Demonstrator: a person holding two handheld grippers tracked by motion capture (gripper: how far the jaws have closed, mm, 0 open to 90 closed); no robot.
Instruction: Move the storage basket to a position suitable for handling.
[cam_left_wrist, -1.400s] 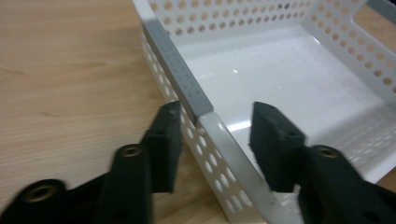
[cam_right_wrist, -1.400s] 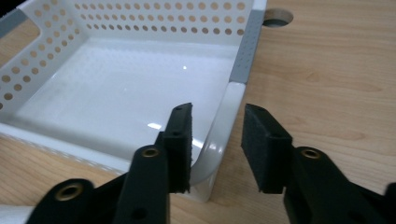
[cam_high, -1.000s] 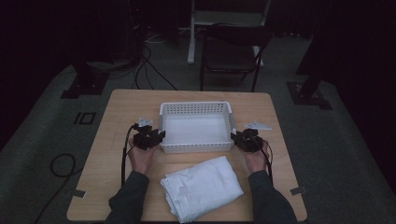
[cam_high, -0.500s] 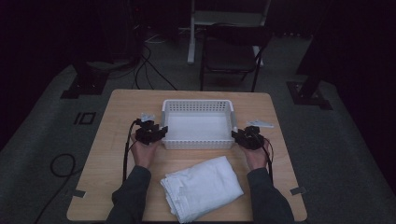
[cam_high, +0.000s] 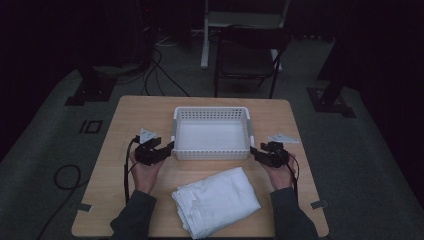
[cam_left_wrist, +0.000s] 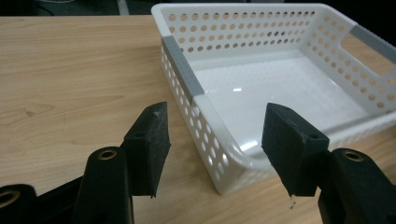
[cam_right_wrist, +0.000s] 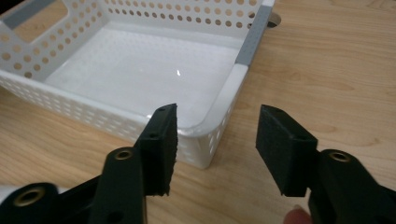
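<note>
Basket work — the white perforated plastic basket looks light and stiff; left claw and right claw, both released, straddle its near corners — likely good holds.

Dim and underexposed from the high view: floor and far room lost in near-black, table only faintly lit. Much brighter in both gripper views, with small glare spots on the basket floor. Slightly soft and out of focus at the near jaws.
</note>
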